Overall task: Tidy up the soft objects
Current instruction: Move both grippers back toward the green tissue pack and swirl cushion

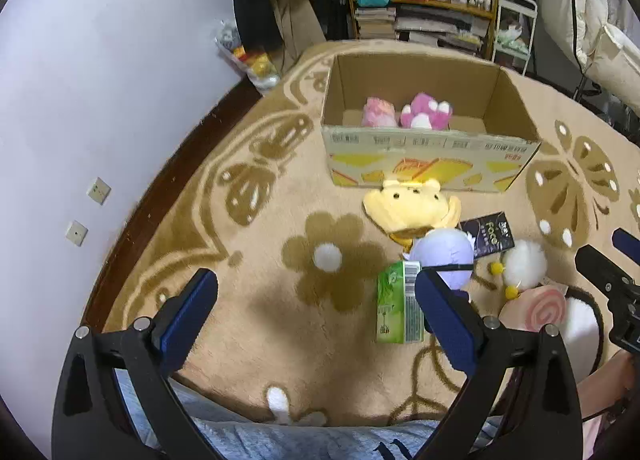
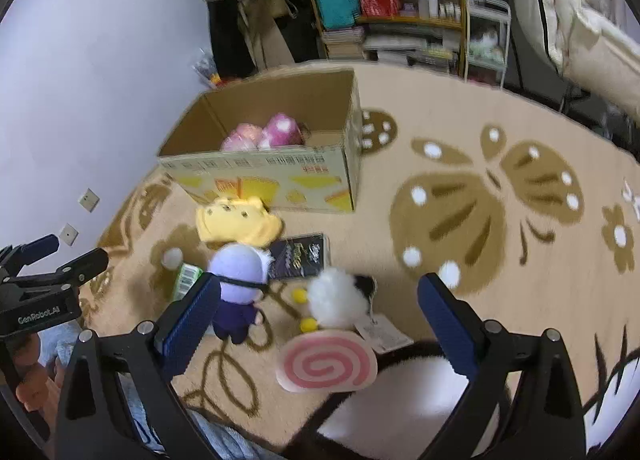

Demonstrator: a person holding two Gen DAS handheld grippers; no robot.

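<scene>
Both grippers are hanging spread wide over the rug (image 2: 400, 119), left gripper (image 1: 316, 300) and right gripper (image 2: 320, 312) gripping nothing. Nearest is lying the swirl cushion (image 2: 326, 366), then the white puff (image 2: 338, 302) and purple doll (image 2: 238, 284). Beyond, the yellow plush (image 1: 412, 205) is touching the box (image 1: 428, 159), two pink plushes (image 1: 406, 111) sitting inside.

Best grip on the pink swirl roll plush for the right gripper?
Take the pink swirl roll plush across its round rim, coming from above with the right gripper, whose jaws already stand open over it. It lies flat, swirl face up, so the rim is the only graspable edge. Mind the white fluffy plush touching its far side.
</scene>
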